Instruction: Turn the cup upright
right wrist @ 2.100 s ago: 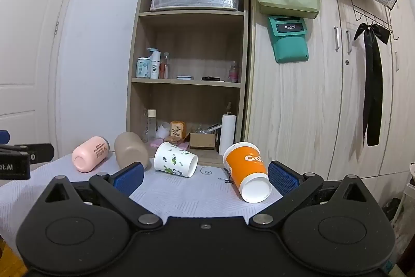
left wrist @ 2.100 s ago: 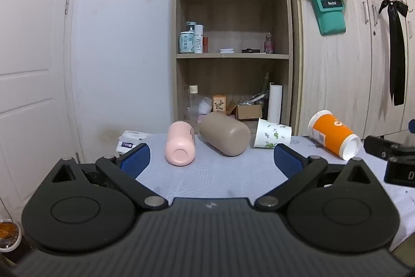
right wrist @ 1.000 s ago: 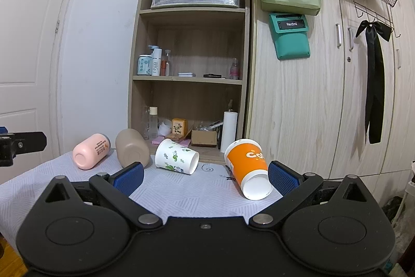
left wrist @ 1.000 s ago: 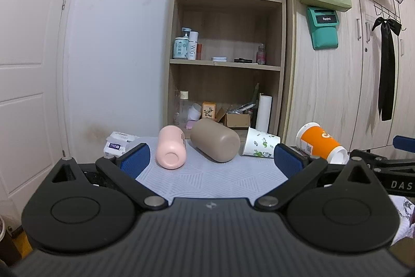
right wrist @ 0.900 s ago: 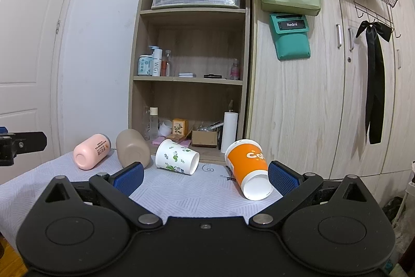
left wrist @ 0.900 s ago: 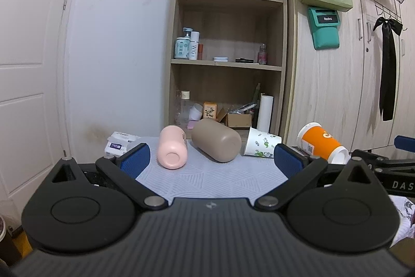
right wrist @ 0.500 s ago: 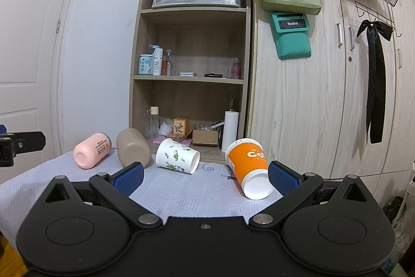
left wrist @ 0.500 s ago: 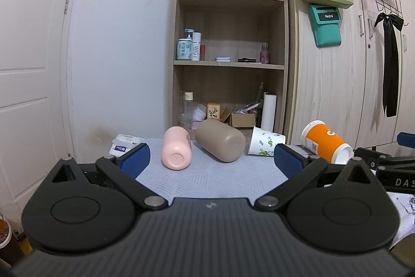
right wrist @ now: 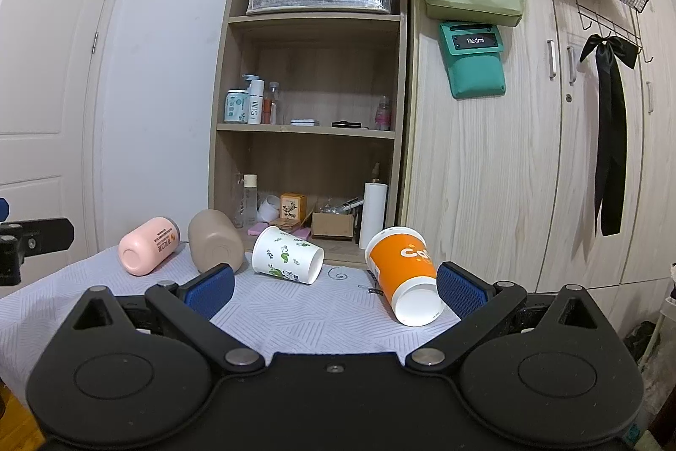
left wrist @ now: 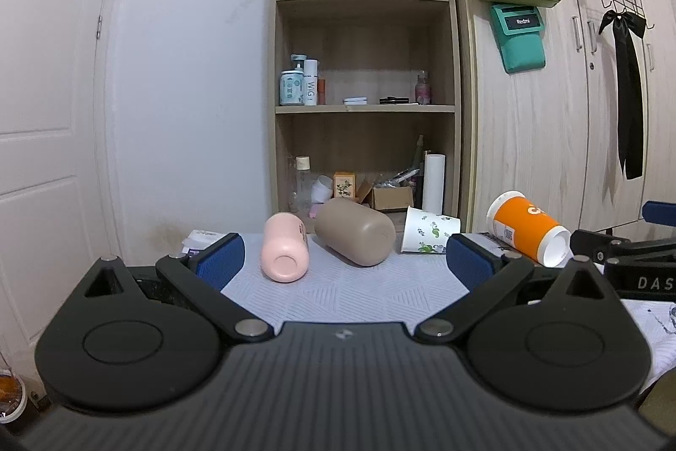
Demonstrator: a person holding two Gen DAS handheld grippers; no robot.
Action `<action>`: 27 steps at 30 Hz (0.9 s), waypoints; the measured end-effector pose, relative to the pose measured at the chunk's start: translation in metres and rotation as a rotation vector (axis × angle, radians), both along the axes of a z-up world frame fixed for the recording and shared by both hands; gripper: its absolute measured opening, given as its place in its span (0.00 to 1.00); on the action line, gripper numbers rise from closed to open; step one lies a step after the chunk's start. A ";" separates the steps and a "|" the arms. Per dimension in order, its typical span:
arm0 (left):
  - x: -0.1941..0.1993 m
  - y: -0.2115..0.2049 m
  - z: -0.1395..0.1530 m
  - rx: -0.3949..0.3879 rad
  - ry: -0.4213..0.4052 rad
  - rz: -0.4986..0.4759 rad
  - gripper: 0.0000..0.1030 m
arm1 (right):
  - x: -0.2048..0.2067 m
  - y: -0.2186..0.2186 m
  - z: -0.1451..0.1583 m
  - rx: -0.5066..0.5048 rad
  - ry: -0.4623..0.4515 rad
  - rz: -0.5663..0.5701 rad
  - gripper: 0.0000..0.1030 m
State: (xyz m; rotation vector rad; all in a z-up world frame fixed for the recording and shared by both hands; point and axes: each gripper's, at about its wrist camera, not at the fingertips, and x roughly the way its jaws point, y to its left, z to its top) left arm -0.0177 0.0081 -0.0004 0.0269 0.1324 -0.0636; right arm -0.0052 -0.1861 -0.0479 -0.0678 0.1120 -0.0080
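— Fingers? 
— Left gripper [left wrist: 341, 261]: blue fingers [left wrist: 219, 260] spread wide, holding nothing. Right gripper [right wrist: 333, 288]: same, fingers [right wrist: 458, 290] wide apart, empty, right pad just beside the orange cup's base.

— Count on the counter [right wrist: 295, 324]? 
— Four vessels, all lying on their sides: one pink cup [right wrist: 148, 246], one tan cup [right wrist: 215, 246], one white leaf-print paper cup [right wrist: 287, 255], one orange paper cup [right wrist: 405, 275]. Orange one nearest the right gripper, between its pads.

— Changed from half a second back? 
— Barely; left view raised a little, cups lying as before, both pairs of fingers equally wide.

— Any writing? 
— "Redmi" on the teal pouch [right wrist: 473, 60], "WIG" on a white shelf bottle [right wrist: 254, 102], "DAS" on the right gripper's body in the left view, "Ca…" partly readable on the orange cup.
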 end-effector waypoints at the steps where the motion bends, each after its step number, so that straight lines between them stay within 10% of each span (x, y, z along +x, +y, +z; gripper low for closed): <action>1: 0.000 0.000 0.000 0.000 0.001 0.000 1.00 | 0.000 0.000 0.000 0.000 0.001 0.000 1.00; 27: 0.023 -0.013 0.013 0.038 0.074 -0.016 1.00 | 0.030 -0.017 0.022 0.011 0.071 0.146 1.00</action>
